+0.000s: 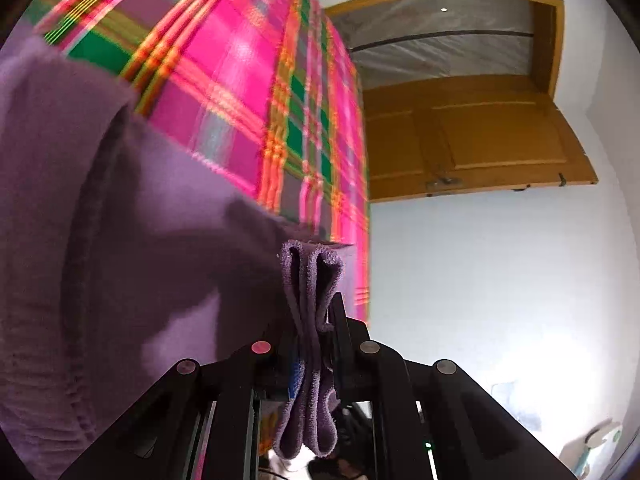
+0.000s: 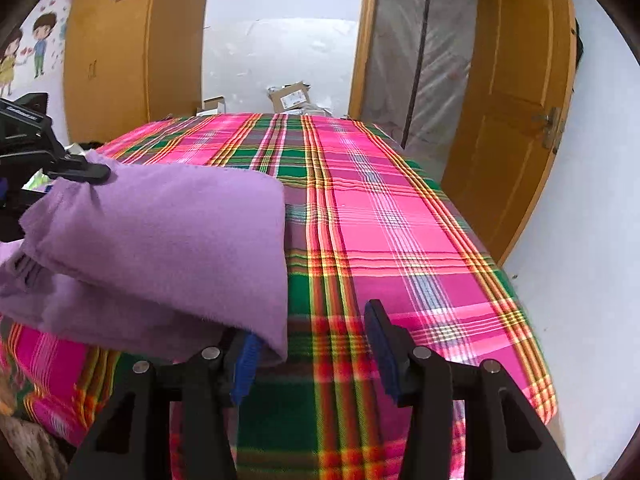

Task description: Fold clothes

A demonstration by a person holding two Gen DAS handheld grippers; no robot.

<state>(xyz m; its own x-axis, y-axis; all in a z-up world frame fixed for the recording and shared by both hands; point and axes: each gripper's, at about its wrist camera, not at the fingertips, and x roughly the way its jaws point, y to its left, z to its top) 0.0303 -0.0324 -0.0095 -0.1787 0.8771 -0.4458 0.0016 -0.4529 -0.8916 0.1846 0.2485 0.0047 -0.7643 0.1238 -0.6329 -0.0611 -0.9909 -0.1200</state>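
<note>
Plaid-covered bed (image 2: 400, 220): one, fills both views | purple garment (image 2: 168, 240): one, folded, long axis across the bed, lying left of the right gripper (image 2: 316, 356) | left gripper (image 1: 316, 320): clamped on bunched purple edge, nearer | right gripper: jaws spread, nothing between, cloth corner touching its left finger

Both grippers, left gripper (image 1: 316, 320) and right gripper (image 2: 316, 356), have black angular frames, round silver screws and blue finger pads (image 2: 380, 344).

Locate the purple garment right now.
Purple garment lies on the plaid cloth, left in the right wrist view, its edge pinched by the left gripper.
</note>
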